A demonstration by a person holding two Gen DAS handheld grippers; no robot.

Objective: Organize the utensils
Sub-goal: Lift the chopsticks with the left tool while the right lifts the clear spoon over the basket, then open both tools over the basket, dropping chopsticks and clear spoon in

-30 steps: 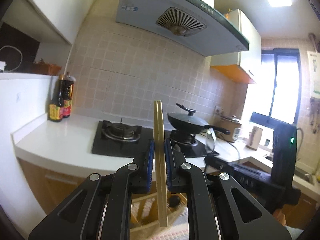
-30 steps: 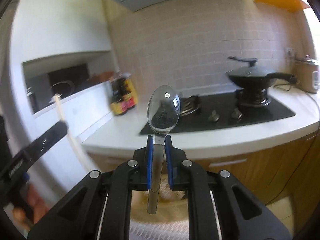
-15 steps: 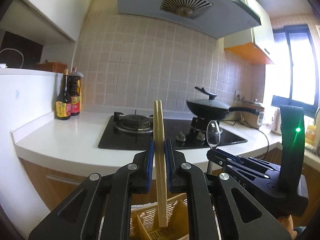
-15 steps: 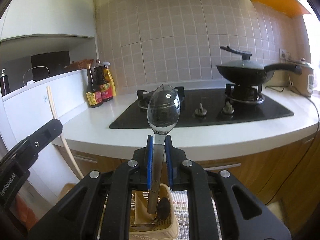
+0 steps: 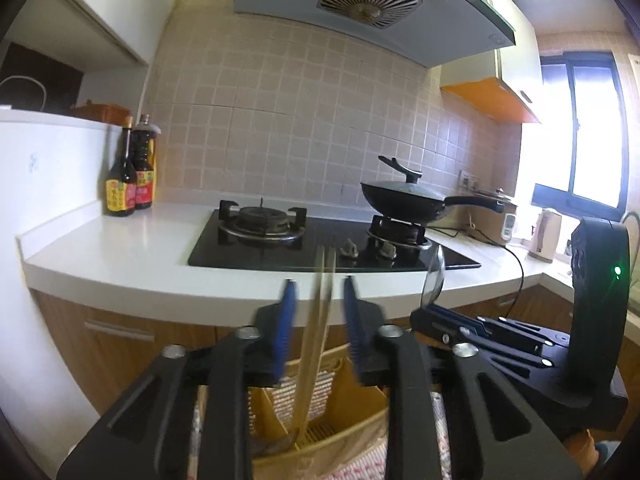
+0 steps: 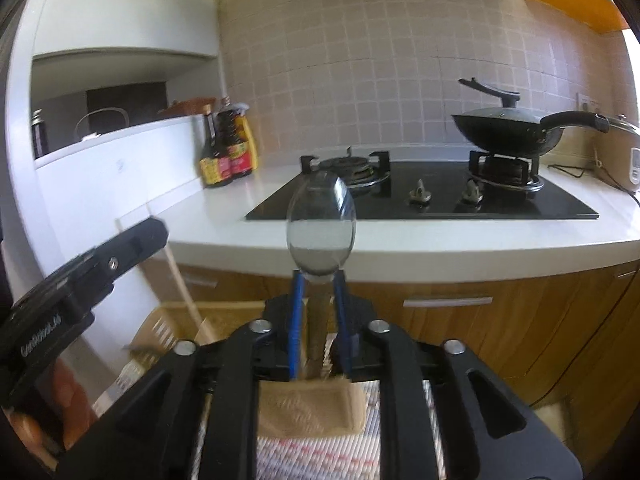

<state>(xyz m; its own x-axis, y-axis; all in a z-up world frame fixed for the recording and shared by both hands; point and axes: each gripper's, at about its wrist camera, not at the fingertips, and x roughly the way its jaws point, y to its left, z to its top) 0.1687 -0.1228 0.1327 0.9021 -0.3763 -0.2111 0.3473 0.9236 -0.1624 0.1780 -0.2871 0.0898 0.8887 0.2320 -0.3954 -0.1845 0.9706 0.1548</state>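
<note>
The chopsticks (image 5: 320, 328) stand loose between the opening left tongs (image 5: 317, 312), tips in the beige utensil basket (image 5: 352, 436) below. The spoon (image 6: 321, 232) stands upright between the opening right tongs (image 6: 318, 304), pads apart from its handle

The chopsticks (image 5: 318, 320) looked like pale matt wood, and the spoon (image 6: 321, 227) was polished, mirror-like metal. At 6 o'clock the basket (image 5: 320, 436) seemed beige slotted plastic. The hob (image 6: 424, 200) was glossy black glass, the counter (image 5: 120, 248) smooth white, the pan (image 6: 508, 132) matt black.
</note>
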